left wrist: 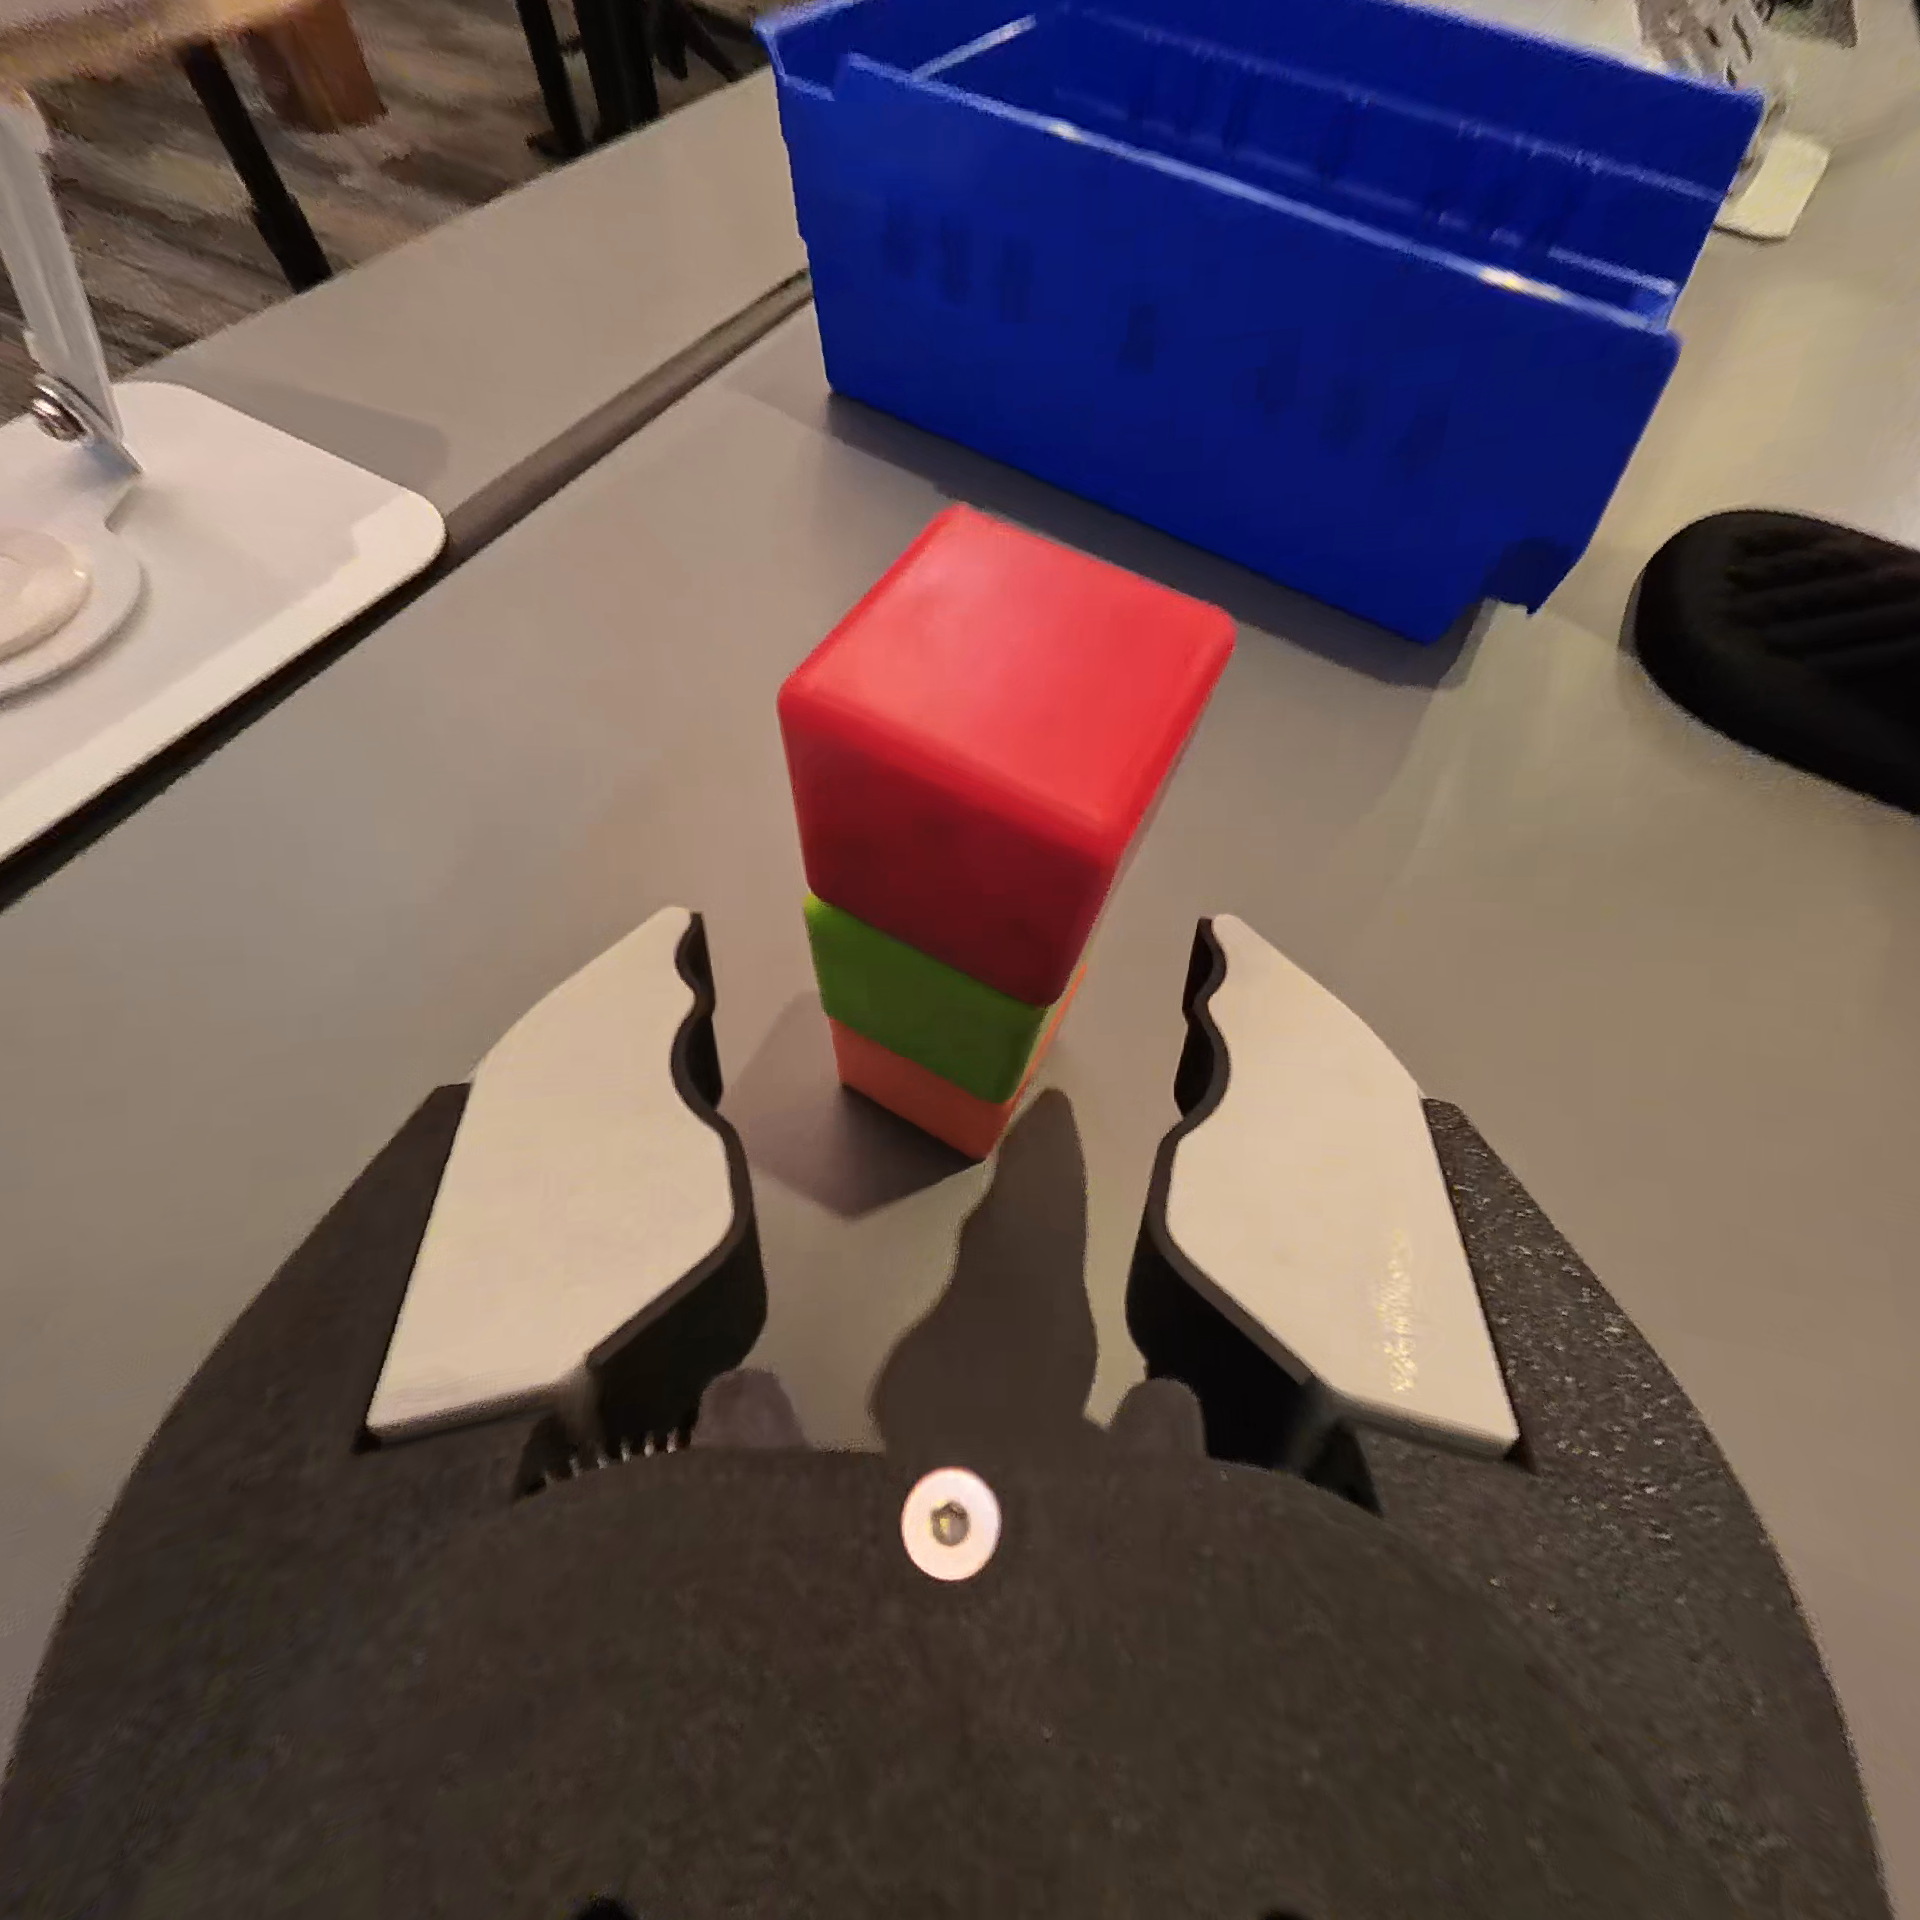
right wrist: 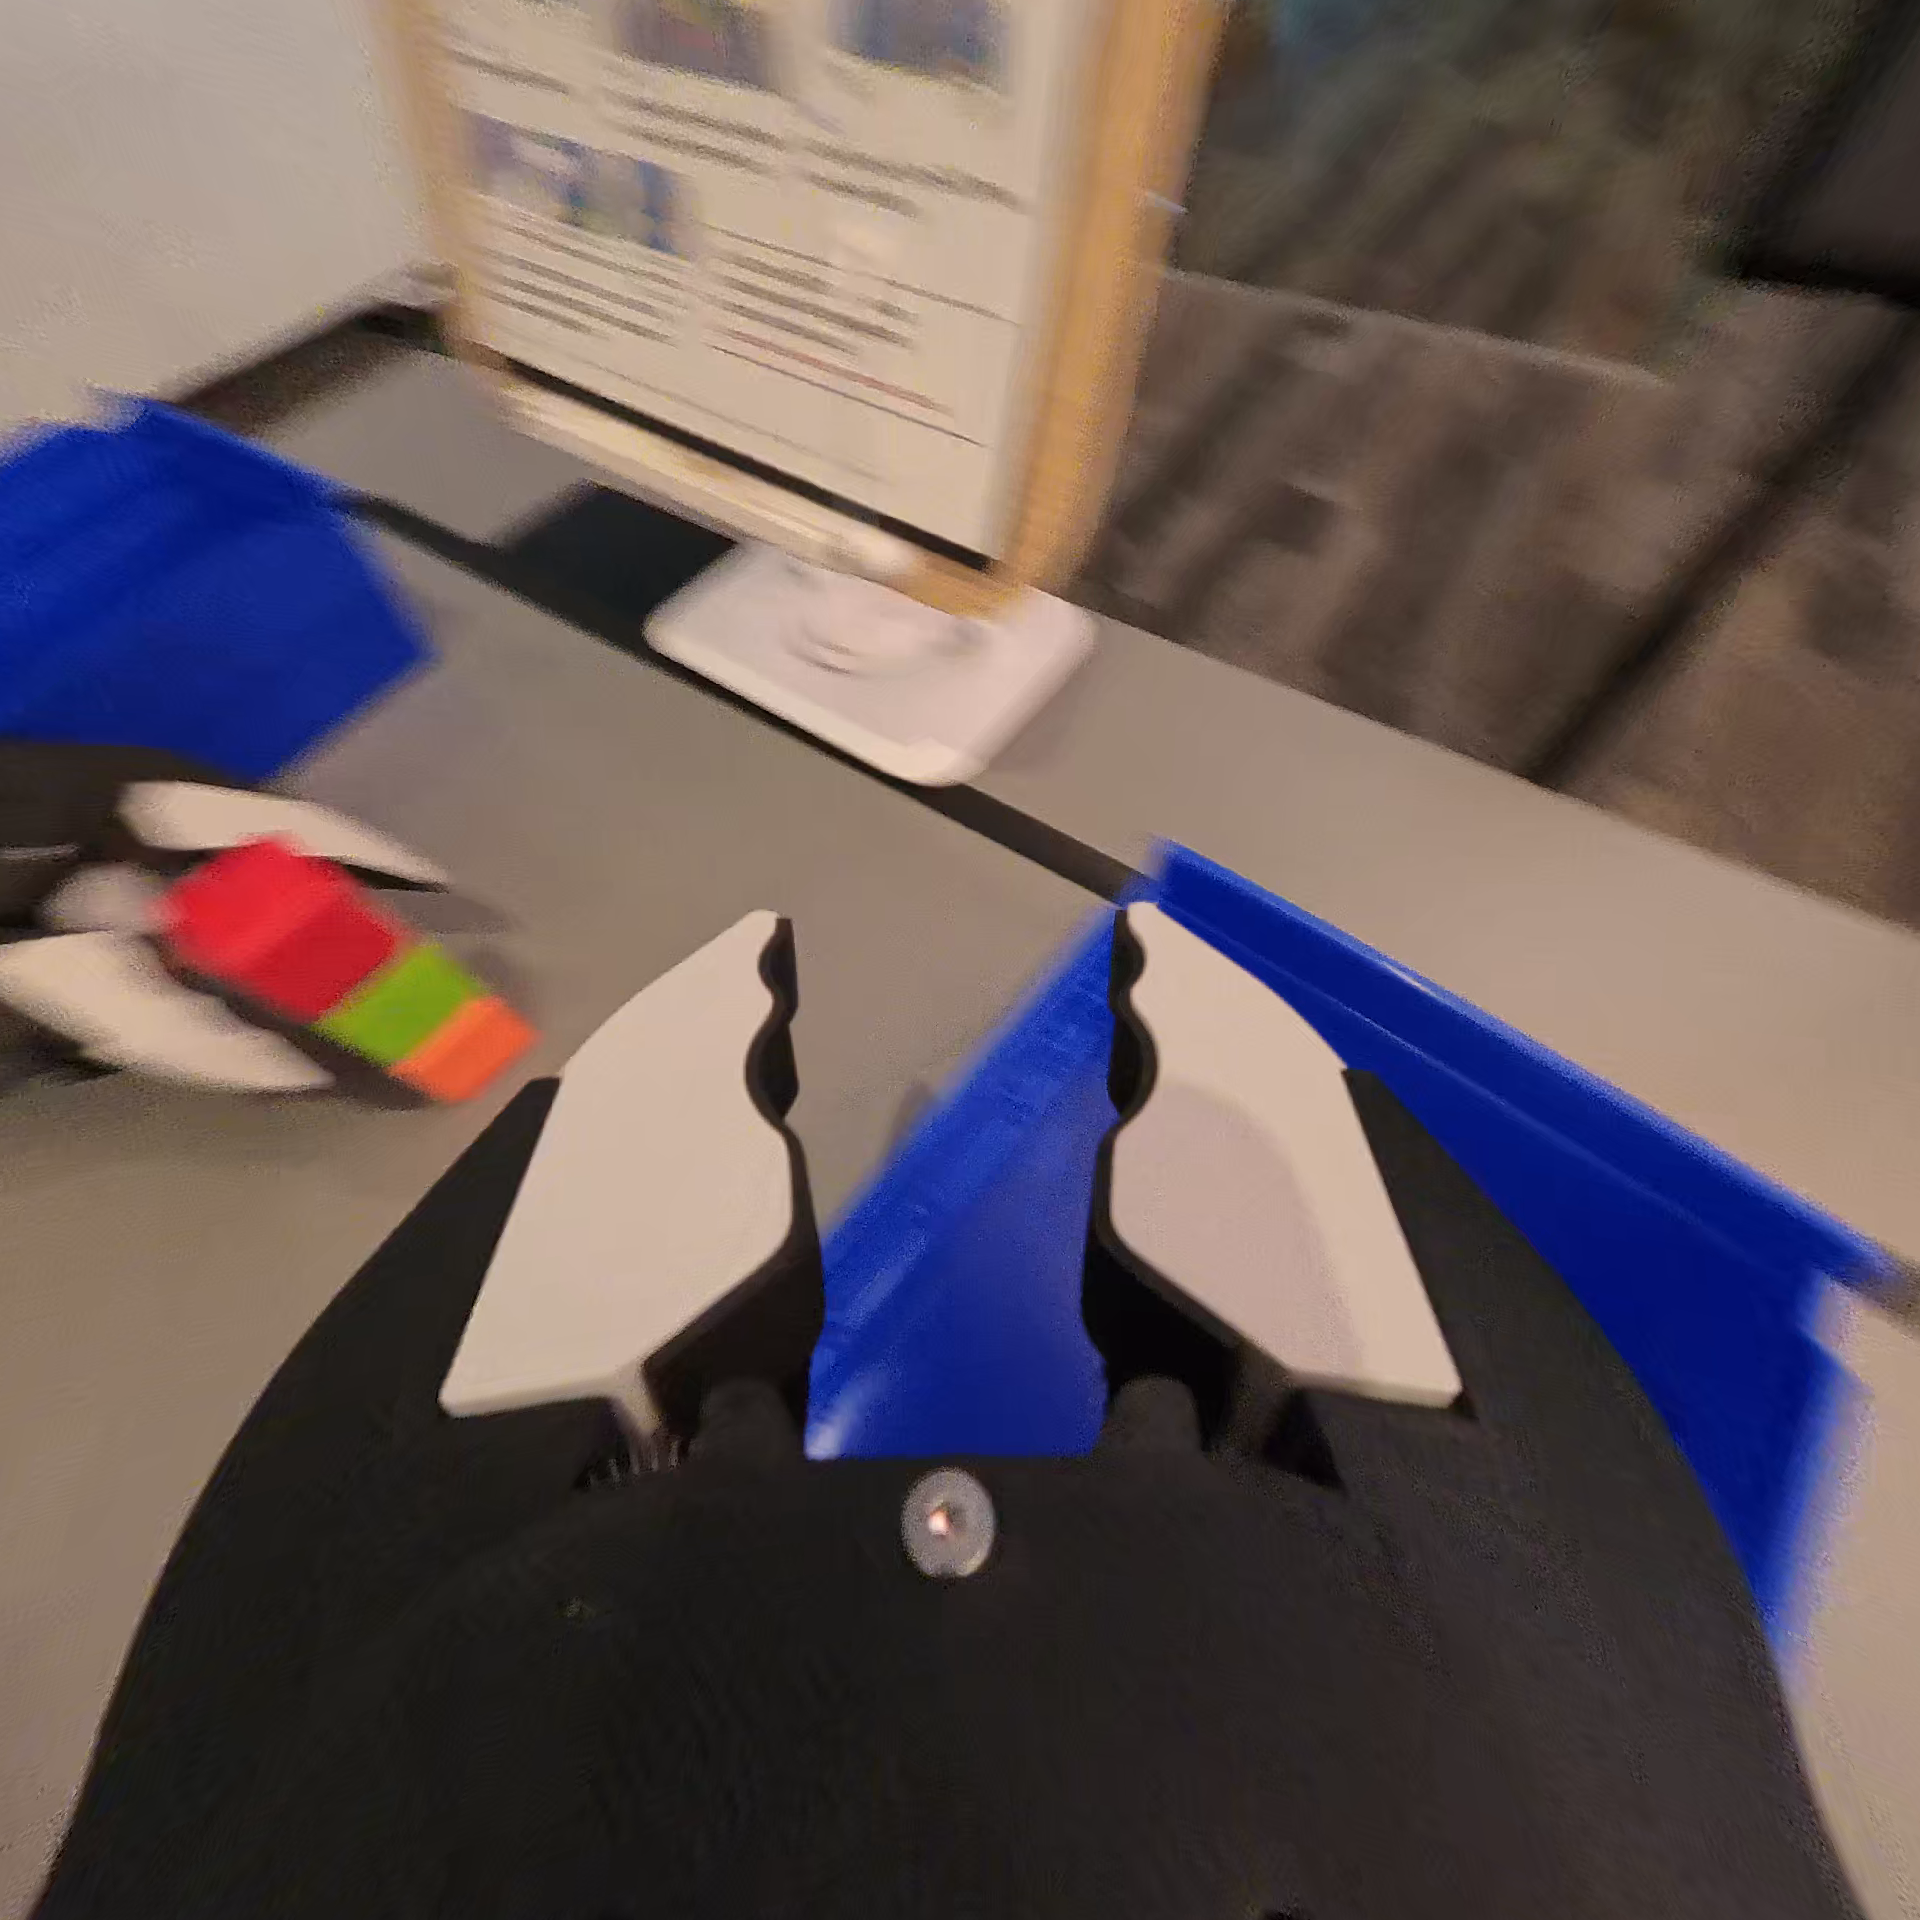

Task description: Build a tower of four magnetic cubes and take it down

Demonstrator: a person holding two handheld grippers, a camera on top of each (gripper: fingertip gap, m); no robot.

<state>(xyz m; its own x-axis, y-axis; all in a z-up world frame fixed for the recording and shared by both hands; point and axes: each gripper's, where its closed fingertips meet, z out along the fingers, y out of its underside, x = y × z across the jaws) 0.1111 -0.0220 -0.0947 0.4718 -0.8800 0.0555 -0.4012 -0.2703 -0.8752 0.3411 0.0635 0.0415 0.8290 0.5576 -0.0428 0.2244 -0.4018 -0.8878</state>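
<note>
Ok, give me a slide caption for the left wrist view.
Open left hand-held gripper facing a three-high tower: red plastic cube on green cube on orange cube, blue plastic bin behind.

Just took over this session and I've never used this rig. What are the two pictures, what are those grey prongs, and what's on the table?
Each picture comes from a camera on a hand-held gripper, looking along its two grey fingers. The left gripper is open and empty, facing a stack on the grey table: red cube on green cube on orange cube. Three cubes show; no fourth is visible. A blue bin stands behind. The right gripper is open, empty, over a second blue bin; that view is blurred.
</note>
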